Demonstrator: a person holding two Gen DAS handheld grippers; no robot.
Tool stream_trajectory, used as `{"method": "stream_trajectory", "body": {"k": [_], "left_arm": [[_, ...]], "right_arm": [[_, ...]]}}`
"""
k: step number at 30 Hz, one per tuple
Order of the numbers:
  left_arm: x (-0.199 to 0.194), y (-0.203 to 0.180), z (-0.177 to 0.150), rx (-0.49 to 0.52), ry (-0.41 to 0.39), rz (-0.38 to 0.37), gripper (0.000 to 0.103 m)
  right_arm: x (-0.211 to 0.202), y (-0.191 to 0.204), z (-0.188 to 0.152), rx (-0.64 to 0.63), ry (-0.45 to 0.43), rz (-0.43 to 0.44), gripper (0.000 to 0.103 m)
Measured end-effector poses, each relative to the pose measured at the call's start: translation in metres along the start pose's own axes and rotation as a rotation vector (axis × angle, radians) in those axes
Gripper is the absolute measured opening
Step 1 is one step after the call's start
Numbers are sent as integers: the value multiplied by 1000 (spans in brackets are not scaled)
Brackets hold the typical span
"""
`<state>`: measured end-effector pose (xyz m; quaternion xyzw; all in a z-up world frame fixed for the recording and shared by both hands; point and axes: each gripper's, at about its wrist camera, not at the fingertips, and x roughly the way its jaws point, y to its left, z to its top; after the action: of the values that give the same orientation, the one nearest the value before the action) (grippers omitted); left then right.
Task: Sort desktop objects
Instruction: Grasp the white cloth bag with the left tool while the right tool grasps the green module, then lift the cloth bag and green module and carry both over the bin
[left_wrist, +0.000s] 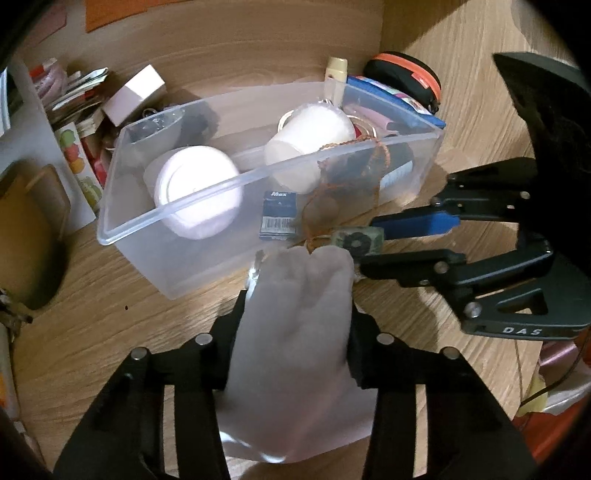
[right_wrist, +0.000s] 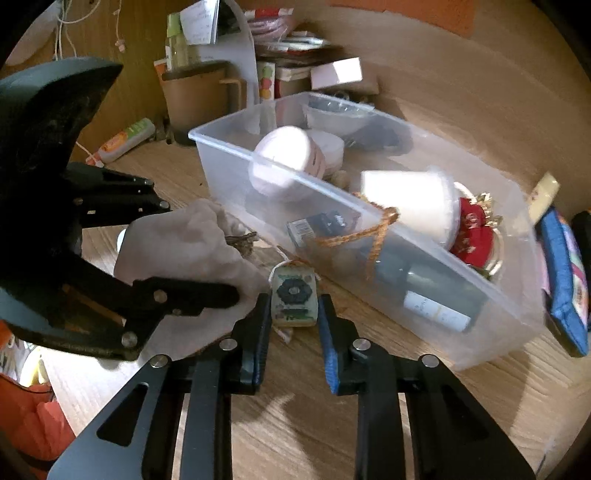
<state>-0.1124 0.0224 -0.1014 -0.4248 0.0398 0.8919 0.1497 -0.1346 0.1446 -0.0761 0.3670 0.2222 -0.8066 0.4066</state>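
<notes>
My left gripper (left_wrist: 299, 302) is shut on a white cloth pouch (left_wrist: 295, 332) just in front of the clear plastic bin (left_wrist: 166, 210). It also shows in the right wrist view, the pouch (right_wrist: 184, 243) between its fingers (right_wrist: 192, 295). My right gripper (right_wrist: 293, 314) is shut on a small green tag (right_wrist: 294, 297) tied by string to the pouch; the tag shows in the left wrist view (left_wrist: 356, 240) too. A braided brown cord (right_wrist: 373, 229) hangs over the bin's near wall. The bin (right_wrist: 424, 325) holds white jars, a dark bottle, a small box and a red item.
A brown cup (right_wrist: 195, 96), papers and boxes (right_wrist: 288, 44) crowd the back left. A blue notebook (right_wrist: 565, 280) lies right of the bin, with a black and orange case (left_wrist: 406, 77) behind it. Wooden walls enclose the desk.
</notes>
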Motion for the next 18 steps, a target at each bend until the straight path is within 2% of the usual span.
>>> {"method": "stream_trajectory", "body": {"k": [18], "left_arm": [[-31,12,-15,-109,-71,11,35]], "right_arm": [[-58,-3,-14,54,-108,-33,22]]}}
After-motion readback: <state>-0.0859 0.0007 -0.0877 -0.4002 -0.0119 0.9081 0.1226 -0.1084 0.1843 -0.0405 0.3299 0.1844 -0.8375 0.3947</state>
